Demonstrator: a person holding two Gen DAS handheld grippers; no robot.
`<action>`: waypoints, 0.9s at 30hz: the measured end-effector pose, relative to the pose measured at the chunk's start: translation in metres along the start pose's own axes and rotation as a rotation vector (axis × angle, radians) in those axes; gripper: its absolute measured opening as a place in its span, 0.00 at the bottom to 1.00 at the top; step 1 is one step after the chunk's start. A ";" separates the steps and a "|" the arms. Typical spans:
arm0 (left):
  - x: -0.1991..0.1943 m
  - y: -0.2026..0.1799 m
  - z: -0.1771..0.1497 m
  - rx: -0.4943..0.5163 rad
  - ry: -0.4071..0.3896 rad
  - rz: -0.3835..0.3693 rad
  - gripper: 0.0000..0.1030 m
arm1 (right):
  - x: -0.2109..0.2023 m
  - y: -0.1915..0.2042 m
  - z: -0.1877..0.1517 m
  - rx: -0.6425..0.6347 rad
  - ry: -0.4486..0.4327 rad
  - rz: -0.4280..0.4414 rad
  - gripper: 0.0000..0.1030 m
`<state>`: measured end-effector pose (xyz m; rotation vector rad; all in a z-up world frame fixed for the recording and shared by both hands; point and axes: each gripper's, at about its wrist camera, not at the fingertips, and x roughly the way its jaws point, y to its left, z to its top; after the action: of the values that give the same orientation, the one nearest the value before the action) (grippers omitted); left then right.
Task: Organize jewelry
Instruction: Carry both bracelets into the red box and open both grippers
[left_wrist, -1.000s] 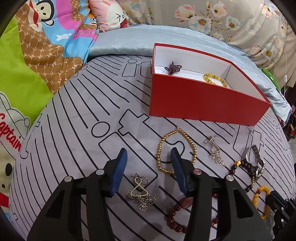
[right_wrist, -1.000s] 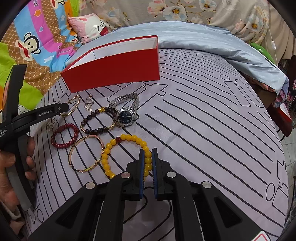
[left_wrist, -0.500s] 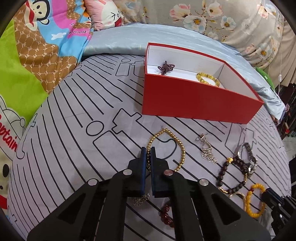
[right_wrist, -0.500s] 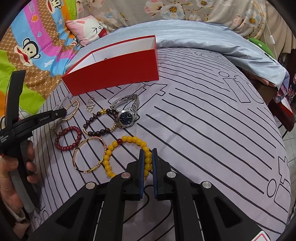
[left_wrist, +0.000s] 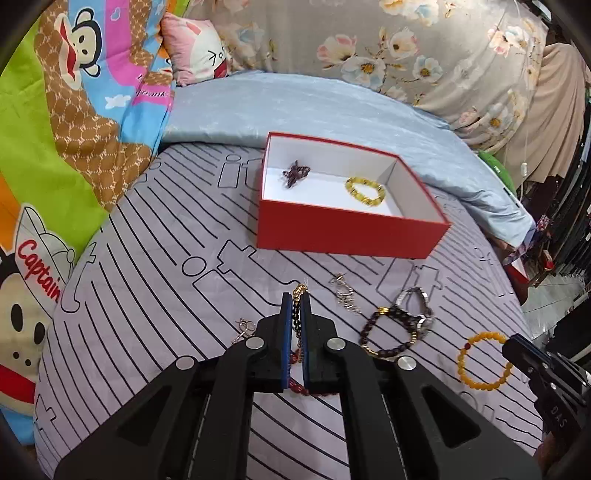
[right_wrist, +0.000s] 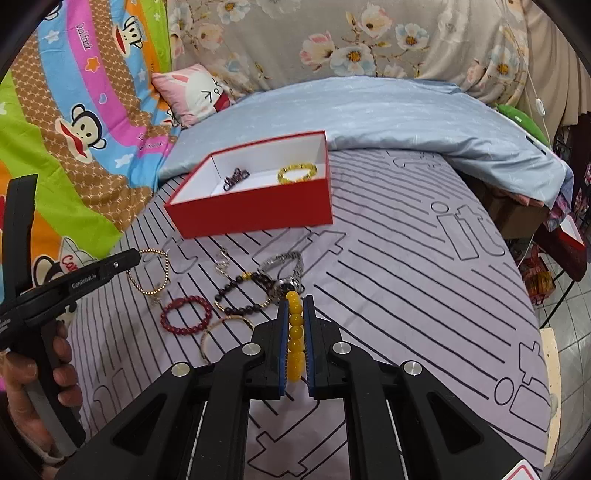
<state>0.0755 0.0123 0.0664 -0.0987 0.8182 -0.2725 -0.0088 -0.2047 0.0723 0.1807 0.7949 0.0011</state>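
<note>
Jewelry lies scattered over a grey bedspread (left_wrist: 147, 295) printed with black lines, below a red box (left_wrist: 351, 229) that sits at centre frame in both views. In the left wrist view the left tool (left_wrist: 295, 321), at lower centre, has its blue pads pressed together on a gold bead bracelet (left_wrist: 297, 295), a short stretch of beads showing between and just above the pads. To its right lie a silver earring (left_wrist: 345, 291), a dark bead bracelet (left_wrist: 388, 332) touching a wristwatch (left_wrist: 417, 306), and, at the right edge, a yellow bead bracelet (left_wrist: 484, 362). Another earring (left_wrist: 245, 328) shows just left of the tool.

In the right wrist view the right tool (right_wrist: 295, 332) pinches that yellow bead bracelet (right_wrist: 295, 332), its beads stacked in a column between the pads. A red bead bracelet (right_wrist: 186, 314) and a thin bangle (right_wrist: 221, 332) lie left of it on the bedspread.

Inside the box's white interior rest a dark tangled piece (left_wrist: 295, 173) on the left and a yellow bracelet (left_wrist: 365, 190) on the right, well apart.
</note>
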 end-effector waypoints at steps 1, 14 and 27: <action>-0.007 -0.002 0.001 0.003 -0.007 -0.008 0.04 | -0.004 0.002 0.002 -0.001 -0.006 0.003 0.07; -0.050 -0.027 0.033 0.060 -0.077 -0.066 0.04 | -0.036 0.012 0.045 -0.018 -0.114 0.053 0.07; -0.014 -0.032 0.100 0.065 -0.138 -0.061 0.04 | -0.003 0.026 0.128 -0.056 -0.189 0.063 0.07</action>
<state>0.1328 -0.0168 0.1504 -0.0804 0.6695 -0.3453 0.0817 -0.2000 0.1669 0.1504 0.5997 0.0649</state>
